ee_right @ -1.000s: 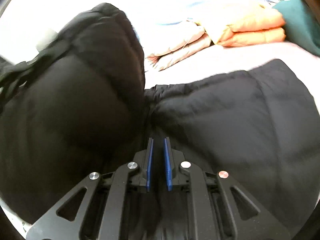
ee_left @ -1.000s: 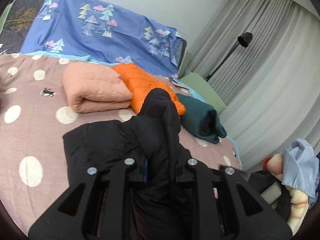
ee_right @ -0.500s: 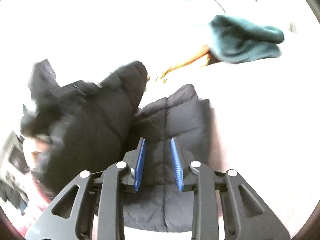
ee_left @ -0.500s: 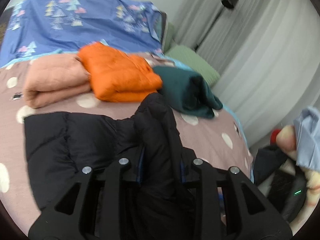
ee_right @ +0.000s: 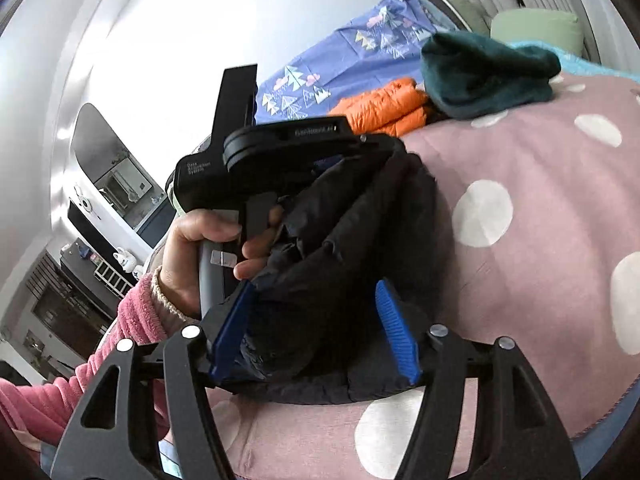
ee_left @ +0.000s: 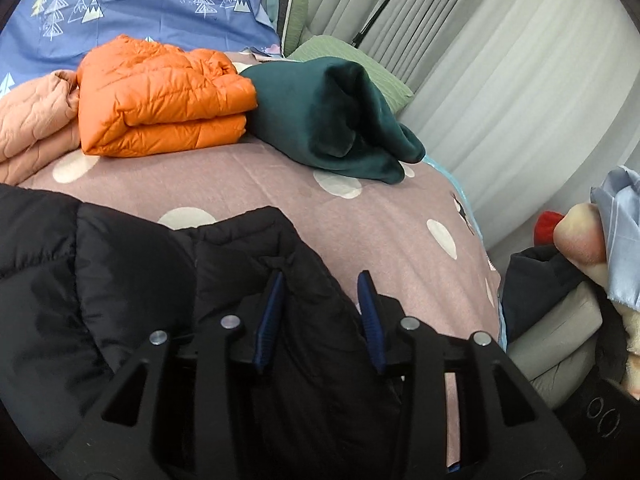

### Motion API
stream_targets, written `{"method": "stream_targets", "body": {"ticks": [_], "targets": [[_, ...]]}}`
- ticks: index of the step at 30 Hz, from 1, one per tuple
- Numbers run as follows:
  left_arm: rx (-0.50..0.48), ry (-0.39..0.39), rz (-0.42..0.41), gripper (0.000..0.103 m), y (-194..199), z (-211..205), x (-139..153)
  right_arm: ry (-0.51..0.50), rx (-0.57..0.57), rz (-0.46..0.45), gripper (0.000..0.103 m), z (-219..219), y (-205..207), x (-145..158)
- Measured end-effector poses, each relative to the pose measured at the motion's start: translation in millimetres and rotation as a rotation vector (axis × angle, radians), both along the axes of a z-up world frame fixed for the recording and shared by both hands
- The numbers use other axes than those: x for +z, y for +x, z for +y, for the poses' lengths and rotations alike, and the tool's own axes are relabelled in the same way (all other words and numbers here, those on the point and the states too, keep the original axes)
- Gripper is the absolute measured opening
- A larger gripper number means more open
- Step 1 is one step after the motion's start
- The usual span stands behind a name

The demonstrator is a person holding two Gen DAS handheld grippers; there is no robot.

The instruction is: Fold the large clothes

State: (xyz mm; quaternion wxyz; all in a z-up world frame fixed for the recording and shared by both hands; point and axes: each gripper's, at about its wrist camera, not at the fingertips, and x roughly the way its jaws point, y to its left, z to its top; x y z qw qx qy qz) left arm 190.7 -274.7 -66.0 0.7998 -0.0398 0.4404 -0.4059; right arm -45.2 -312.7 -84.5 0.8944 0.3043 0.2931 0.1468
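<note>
Both jaws opening, letting go of black jacket [ee_left: 132, 280] laid on bed [ee_left: 400, 216] – orange stack [ee_left: 160, 96] at eleven o'clock – fold set down.

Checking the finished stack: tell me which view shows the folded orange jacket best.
Left wrist view: the orange jacket lies close, its whole folded shape visible. The right wrist view shows only a small, distant part behind the left gripper's body.
</note>
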Motion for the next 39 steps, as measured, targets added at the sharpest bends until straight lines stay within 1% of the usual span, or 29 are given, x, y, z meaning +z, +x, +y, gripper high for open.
{"method": "stream_targets", "body": {"ticks": [1,2,4,6,7,8,9,10,11,12,13,14,15,16,17,19,22,23,24,25,26,27,28,29,31,34,36,37,39], "targets": [[0.001,-0.003,0.002,0.037,1.4,0.6,-1.4,0.013,0.004,0.000,0.064,-0.4,-0.2,-0.5],[0.000,-0.003,0.002,0.037,1.4,-0.4,-2.2,0.021,0.007,-0.005,0.064,-1.0,-9.7,-1.4],[-0.001,-0.005,0.000,0.037,0.1,0.5,-3.6,0.019,0.011,-0.029,0.064,-1.8,-19.8,7.6],[-0.003,-0.008,-0.001,0.038,0.5,-1.2,-4.4,-0.008,0.036,-0.065,0.069,2.1,-25.9,15.4],[-0.006,-0.009,-0.002,0.039,0.3,-2.7,-5.5,-0.028,0.048,-0.069,0.076,5.2,-27.6,16.3],[-0.011,-0.009,-0.003,0.039,-0.2,-4.6,-6.7,-0.058,0.052,-0.060,0.078,9.6,-27.4,16.4],[-0.015,-0.009,-0.004,0.039,-0.1,-6.0,-7.3,-0.100,0.035,-0.031,0.078,13.6,-24.7,13.1],[-0.023,-0.010,-0.004,0.039,-1.0,-7.4,-8.0,-0.148,-0.005,0.012,0.071,15.9,-19.4,8.0],[-0.029,-0.009,-0.007,0.038,-1.4,-8.2,-7.4,-0.201,-0.065,0.078,0.031,15.1,-12.2,-1.6],[-0.036,-0.009,-0.012,0.038,-1.8,-8.8,-6.1,-0.191,-0.085,0.120,0.015,10.8,-6.1,-11.2],[-0.046,-0.017,-0.016,0.037,-2.6,-6.4,-1.5,-0.148,-0.096,0.150,0.010,4.5,-3.4,-20.2],[-0.060,-0.025,-0.028,0.028,-4.1,-2.1,5.4,-0.106,-0.108,0.173,0.006,-1.8,-2.2,-28.1],[-0.075,-0.033,-0.045,0.017,-5.5,3.0,12.4,-0.087,-0.122,0.187,0.006,-7.2,-2.9,-34.5],[-0.094,-0.040,-0.083,0.016,-8.4,12.2,24.1,-0.089,-0.132,0.191,0.006,-9.2,-4.1,-36.7],[-0.097,-0.030,-0.132,0.016,-11.3,21.9,34.6,-0.093,-0.136,0.196,0.006,-10.5,-5.5,-38.8],[-0.073,0.019,-0.238,0.016,-16.5,45.4,52.9,-0.097,-0.129,0.209,0.006,-12.2,-5.9,-42.7],[-0.048,0.064,-0.306,0.016,-17.6,78.0,60.5,-0.130,-0.140,0.223,0.006,-10.1,-4.0,-46.5],[-0.046,0.082,-0.312,0.016,-16.8,83.3,57.9,-0.142,-0.143,0.227,0.006,-8.7,-3.5,-47.7],[-0.048,0.101,-0.302,0.017,-14.9,86.7,51.0,-0.163,-0.149,0.236,0.006,-6.8,-1.1,-49.7],[-0.079,0.126,-0.248,0.021,-10.0,84.1,34.6,-0.178,-0.156,0.243,0.009,-5.5,1.0,-51.4],[-0.101,0.152,-0.214,0.027,-7.7,78.7,21.1,-0.187,-0.166,0.248,0.016,-3.9,1.1,-53.1],[-0.109,0.181,-0.215,0.028,-6.3,73.3,11.7,-0.196,-0.183,0.247,0.019,-4.3,1.2,-52.6],[-0.114,0.216,-0.244,0.028,-9.2,64.9,0.1,-0.209,-0.197,0.239,0.022,-3.8,-0.4,-49.6],[-0.119,0.233,-0.259,0.028,-12.1,58.6,-6.3,-0.231,-0.208,0.222,0.022,-3.1,-2.7,-44.8],[-0.137,0.242,-0.262,0.028,-16.0,46.8,-11.9,-0.293,-0.235,0.157,0.023,-0.7,-10.9,-26.6],[-0.151,0.284,-0.278,0.028,-18.8,35.9,-16.1,-0.323,-0.234,0.042,0.026,4.4,-19.5,-2.5],[-0.151,0.303,-0.282,0.028,-16.6,31.2,-18.5,-0.328,-0.216,-0.023,0.026,9.6,-21.3,6.8],[-0.151,0.301,-0.279,0.028,-15.9,32.1,-19.8,-0.329,-0.204,-0.039,0.026,12.0,-19.1,7.1],[-0.149,0.286,-0.267,0.028,-14.0,34.5,-23.0,-0.342,-0.187,-0.012,0.026,15.4,-9.1,-2.2]]}}
